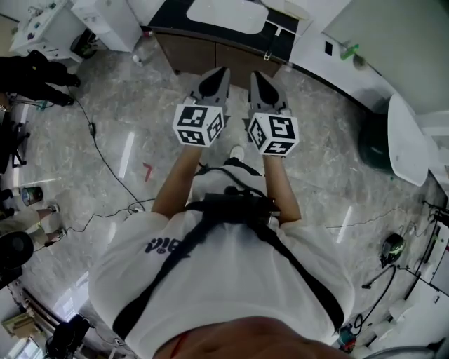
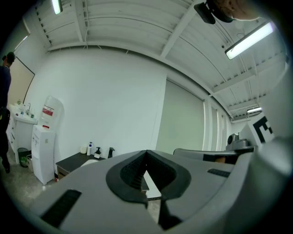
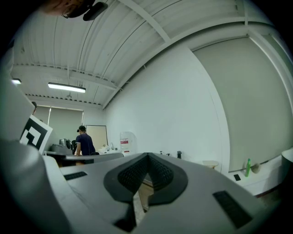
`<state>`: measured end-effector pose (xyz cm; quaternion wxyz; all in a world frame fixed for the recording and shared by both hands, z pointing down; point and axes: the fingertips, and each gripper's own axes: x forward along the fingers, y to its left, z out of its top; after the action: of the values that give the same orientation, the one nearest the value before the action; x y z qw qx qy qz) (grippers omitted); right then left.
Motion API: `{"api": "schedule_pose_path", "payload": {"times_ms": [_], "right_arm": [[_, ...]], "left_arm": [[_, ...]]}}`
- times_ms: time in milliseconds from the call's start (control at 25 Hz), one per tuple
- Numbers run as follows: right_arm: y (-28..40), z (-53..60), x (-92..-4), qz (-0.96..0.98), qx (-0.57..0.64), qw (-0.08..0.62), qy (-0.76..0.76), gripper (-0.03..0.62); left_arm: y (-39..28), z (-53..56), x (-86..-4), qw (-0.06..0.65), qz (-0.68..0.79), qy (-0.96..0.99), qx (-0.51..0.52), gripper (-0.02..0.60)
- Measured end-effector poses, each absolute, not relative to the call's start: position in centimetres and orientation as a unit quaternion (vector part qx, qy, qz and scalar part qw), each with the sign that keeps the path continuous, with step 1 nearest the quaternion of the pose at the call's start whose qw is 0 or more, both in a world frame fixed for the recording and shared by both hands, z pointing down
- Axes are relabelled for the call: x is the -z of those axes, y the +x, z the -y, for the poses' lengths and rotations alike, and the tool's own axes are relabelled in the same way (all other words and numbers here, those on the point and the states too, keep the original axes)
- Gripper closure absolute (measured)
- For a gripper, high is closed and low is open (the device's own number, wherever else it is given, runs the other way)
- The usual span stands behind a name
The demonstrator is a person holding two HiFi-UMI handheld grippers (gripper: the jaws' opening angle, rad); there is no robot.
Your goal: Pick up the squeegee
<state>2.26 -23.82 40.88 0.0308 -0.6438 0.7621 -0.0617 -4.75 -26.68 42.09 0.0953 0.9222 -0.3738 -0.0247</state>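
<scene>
- Grey marbled floor [image 1: 105, 105]; black cable [image 1: 98, 151] trailing across it, red mark [image 1: 147, 170] close by.
- Dark counter [image 1: 168, 17] with white basin [image 1: 226, 12], above wooden cabinet doors [image 1: 210, 57].
- Pump bottles [image 2: 94, 150] on counter.
- White floor-standing dispenser [image 2: 44, 141] against wall.
- Green bottle [image 3: 247, 167] on ledge.
- Person in dark top [image 3: 84, 142], far side.
- Ceiling strip light [image 2: 249, 40], lit.

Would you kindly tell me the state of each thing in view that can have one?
Left gripper: shut, nothing between its jaws.
Right gripper: shut, nothing between its jaws.
Cabinet doors: closed.
Ceiling light: on.
Green bottle: upright.
Squeegee: not made out in any view.
</scene>
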Motion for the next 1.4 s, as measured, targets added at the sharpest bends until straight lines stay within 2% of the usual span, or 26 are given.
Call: {"api": "schedule_pose_path", "payload": {"times_ms": [240,400,680,1160,1400], "right_arm": [[9.9,29.4,-38.6,-0.761,0.052,0.054,-0.645,0.588],[13.0,32.1,-40.1,-0.757,0.075,0.055,-0.647,0.588],[14.7,36.5,-42.2,-0.751,0.103,0.046,-0.651,0.588],[19.2,49.3,-42.2,-0.684,0.088,0.040,-0.723,0.588],[20.1,52.4,-45.0,-0.649,0.112,0.021,-0.753,0.588]], "left_arm": [[3.2,32.0,-39.5,0.071,0.367,0.927,0.023,0.568],[6.6,34.2,-40.4,0.075,0.361,0.929,0.009,0.568],[8.3,39.0,-42.0,0.091,0.355,0.930,-0.005,0.569],[12.3,53.7,-41.3,0.089,0.279,0.956,0.016,0.569],[12.7,58.1,-44.0,0.111,0.252,0.961,-0.001,0.569]]}}
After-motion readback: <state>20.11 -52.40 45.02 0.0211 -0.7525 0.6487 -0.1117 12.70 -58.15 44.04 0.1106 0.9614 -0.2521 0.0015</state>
